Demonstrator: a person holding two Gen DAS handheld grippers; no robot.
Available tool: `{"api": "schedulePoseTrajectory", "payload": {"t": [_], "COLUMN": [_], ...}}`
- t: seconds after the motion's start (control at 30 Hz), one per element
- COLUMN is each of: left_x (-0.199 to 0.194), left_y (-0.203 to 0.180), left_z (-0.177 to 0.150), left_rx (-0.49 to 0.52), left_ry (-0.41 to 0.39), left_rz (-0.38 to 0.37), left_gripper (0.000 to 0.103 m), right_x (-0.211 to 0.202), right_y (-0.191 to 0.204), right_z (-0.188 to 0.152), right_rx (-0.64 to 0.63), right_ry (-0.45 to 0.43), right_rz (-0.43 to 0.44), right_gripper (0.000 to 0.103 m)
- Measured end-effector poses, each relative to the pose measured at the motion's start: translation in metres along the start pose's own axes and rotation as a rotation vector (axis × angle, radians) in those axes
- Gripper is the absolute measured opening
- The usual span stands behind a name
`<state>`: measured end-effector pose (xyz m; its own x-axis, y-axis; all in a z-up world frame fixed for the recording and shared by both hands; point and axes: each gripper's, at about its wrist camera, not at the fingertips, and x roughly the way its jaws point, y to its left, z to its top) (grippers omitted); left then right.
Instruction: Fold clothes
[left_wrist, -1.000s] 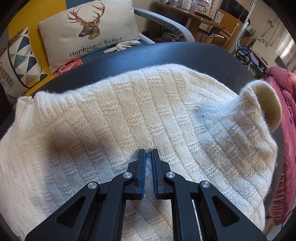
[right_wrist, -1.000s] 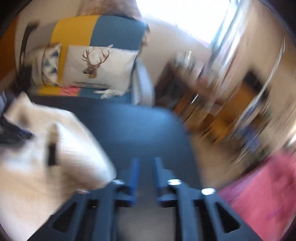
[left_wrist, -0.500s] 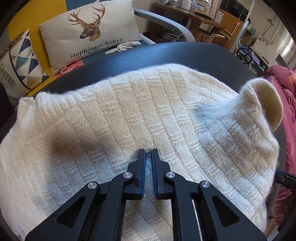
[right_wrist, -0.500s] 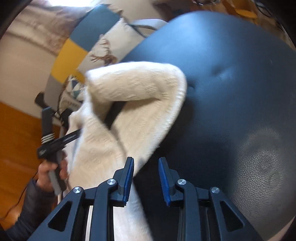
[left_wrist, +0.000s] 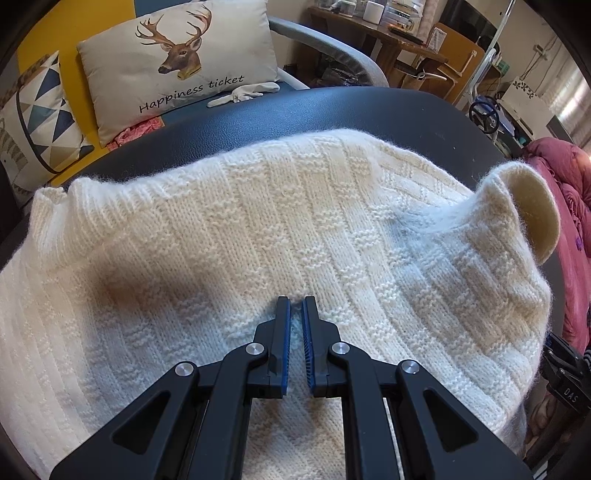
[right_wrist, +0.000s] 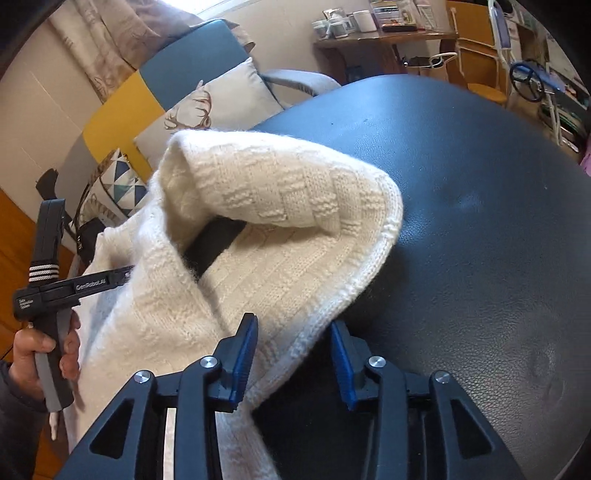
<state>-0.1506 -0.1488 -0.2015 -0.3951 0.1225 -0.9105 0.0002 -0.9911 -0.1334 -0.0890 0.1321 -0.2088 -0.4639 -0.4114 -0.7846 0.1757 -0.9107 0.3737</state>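
Observation:
A cream knit sweater (left_wrist: 258, 229) lies spread on a dark leather surface (left_wrist: 332, 110). My left gripper (left_wrist: 295, 306) points down into its middle, shut on a small pinch of knit. In the right wrist view the sweater's (right_wrist: 280, 206) right side stands up in a curled fold. My right gripper (right_wrist: 293, 325) sits at that fold's ribbed hem, and its jaws are opening. The hem runs between them beside the left pad, while the right pad stands clear of it. A hand (right_wrist: 37, 347) holds the left gripper's handle, whose tips are hidden in the knit.
Behind the surface is a sofa with a deer pillow (left_wrist: 177, 62), a triangle-pattern pillow (left_wrist: 37, 122) and a white glove (left_wrist: 243, 92). A wooden desk (left_wrist: 388, 33) stands at the back right. A pink quilt (left_wrist: 569, 221) lies to the right. Bare leather (right_wrist: 480, 221) stretches right of the fold.
My right gripper came down and rolled toward the sweater's raised right fold, and its jaws widened around the hem. The left gripper and its pinch stayed put.

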Motion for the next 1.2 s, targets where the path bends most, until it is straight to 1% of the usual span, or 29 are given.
{"api": "schedulePoseTrajectory", "payload": {"t": [0.1, 0.17, 0.2, 0.23, 0.33, 0.47, 0.57, 0.67, 0.73, 0.77, 0.8, 0.83, 0.87, 0.9, 0.97, 1.0, 1.03, 1.07, 1.13, 1.2], "left_x": [0.0, 0.0, -0.001, -0.001, -0.001, -0.001, -0.001, -0.002, -0.002, -0.002, -0.002, -0.002, -0.002, -0.002, -0.002, -0.002, -0.002, -0.002, -0.002, -0.006], "left_y": [-0.002, -0.001, -0.001, 0.0, 0.001, 0.002, 0.005, 0.004, 0.003, 0.003, 0.003, 0.003, 0.003, 0.003, 0.002, 0.001, 0.001, 0.002, 0.004, 0.011], "left_z": [-0.002, -0.002, -0.001, -0.001, -0.001, -0.001, -0.001, -0.002, -0.002, -0.001, -0.001, -0.001, -0.001, -0.001, 0.0, 0.0, 0.0, 0.001, 0.001, 0.001], "left_rx": [-0.009, -0.012, -0.014, -0.015, -0.014, -0.014, -0.018, -0.022, -0.02, -0.017, -0.016, -0.015, -0.014, -0.014, -0.01, -0.008, -0.006, -0.005, -0.012, -0.049], "left_ry": [-0.002, -0.002, -0.003, -0.003, -0.002, 0.0, -0.002, -0.002, -0.001, 0.0, 0.0, 0.001, 0.002, 0.003, 0.005, 0.005, 0.005, 0.006, 0.008, 0.005], "left_rz": [0.0, -0.003, -0.004, -0.005, -0.004, -0.011, -0.02, -0.02, -0.016, -0.013, -0.011, -0.011, -0.009, -0.007, -0.002, 0.001, 0.002, 0.001, -0.007, -0.04], "left_gripper": [0.009, 0.009, 0.009, 0.009, 0.009, 0.009, 0.009, 0.009, 0.009, 0.009, 0.009, 0.009, 0.009, 0.009, 0.009, 0.009, 0.009, 0.009, 0.009, 0.009], "right_x": [0.005, 0.009, 0.01, 0.01, 0.008, -0.008, -0.03, -0.055, -0.064, -0.063, -0.06, -0.057, -0.051, -0.047, -0.044, -0.046, -0.047, -0.048, -0.048, -0.044], "right_y": [0.02, 0.034, 0.039, 0.043, 0.054, 0.065, 0.072, 0.07, 0.065, 0.058, 0.047, 0.037, 0.023, 0.007, -0.019, -0.03, -0.037, -0.04, -0.037, -0.03], "right_z": [0.0, 0.0, 0.001, 0.002, 0.003, 0.01, 0.027, 0.051, 0.067, 0.075, 0.084, 0.093, 0.104, 0.113, 0.124, 0.125, 0.124, 0.12, 0.108, 0.099], "right_rx": [-0.162, -0.269, -0.303, -0.322, -0.392, -0.526, -0.655, -0.747, -0.792, -0.792, -0.772, -0.751, -0.701, -0.635, -0.518, -0.455, -0.404, -0.369, -0.326, -0.303], "right_ry": [0.043, 0.072, 0.082, 0.081, 0.056, 0.029, -0.008, -0.035, -0.007, 0.018, 0.048, 0.077, 0.104, 0.115, 0.105, 0.095, 0.094, 0.097, 0.101, 0.102], "right_rz": [-0.098, -0.163, -0.181, -0.195, -0.247, -0.314, -0.425, -0.531, -0.58, -0.592, -0.594, -0.596, -0.601, -0.605, -0.601, -0.584, -0.55, -0.489, -0.366, -0.267], "right_gripper": [0.04, 0.037, 0.027, 0.005, 0.005, 0.004, 0.004, 0.004, 0.005, 0.005, 0.006, 0.011, 0.015, 0.018, 0.018, 0.018, 0.018, 0.018, 0.018, 0.018]}}
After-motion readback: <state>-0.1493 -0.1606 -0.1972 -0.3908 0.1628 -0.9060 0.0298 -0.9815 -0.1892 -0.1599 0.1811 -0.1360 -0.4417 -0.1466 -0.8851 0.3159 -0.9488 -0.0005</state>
